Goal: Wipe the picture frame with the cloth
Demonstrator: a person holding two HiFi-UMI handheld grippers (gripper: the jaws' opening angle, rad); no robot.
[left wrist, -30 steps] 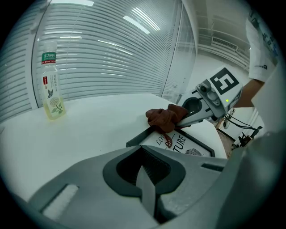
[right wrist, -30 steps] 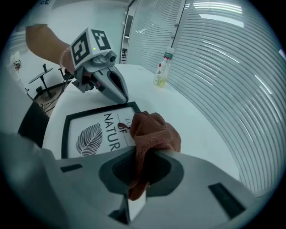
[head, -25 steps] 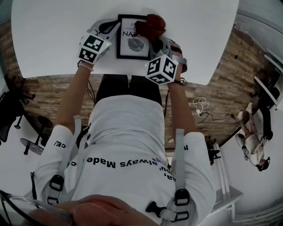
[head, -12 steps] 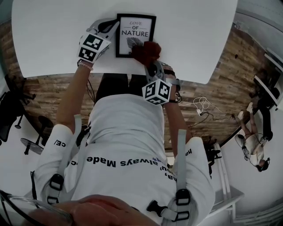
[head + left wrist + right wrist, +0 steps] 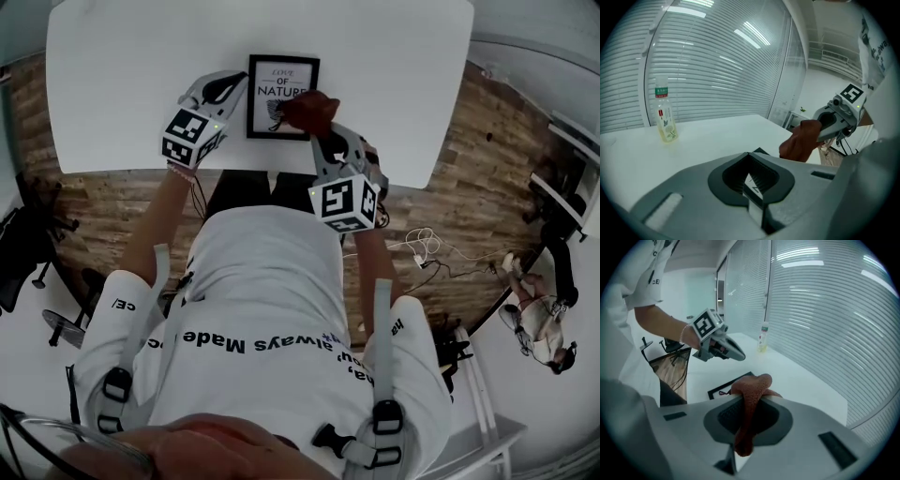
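Note:
The black picture frame point(image 5: 281, 82), with "OF NATURE" print, lies flat on the white table point(image 5: 131, 75) close to its near edge. My left gripper point(image 5: 238, 84) is at the frame's left edge, and its jaws are shut on that edge point(image 5: 758, 152). My right gripper point(image 5: 321, 129) is shut on a reddish-brown cloth point(image 5: 307, 111). The cloth rests over the frame's lower right part. In the right gripper view the cloth point(image 5: 751, 389) hangs between the jaws, with the frame point(image 5: 723, 386) just beyond. The left gripper view shows the cloth point(image 5: 800, 143) bunched at the right gripper's tips.
A clear plastic bottle point(image 5: 664, 117) with a green label stands upright farther back on the table, also in the right gripper view point(image 5: 762, 339). Window blinds run behind the table. The table's near edge lies just below the frame, by the person's body.
My right gripper has drawn the cloth from the frame's upper right corner down to its lower right part, toward the person. The left gripper stays at the frame's left edge.

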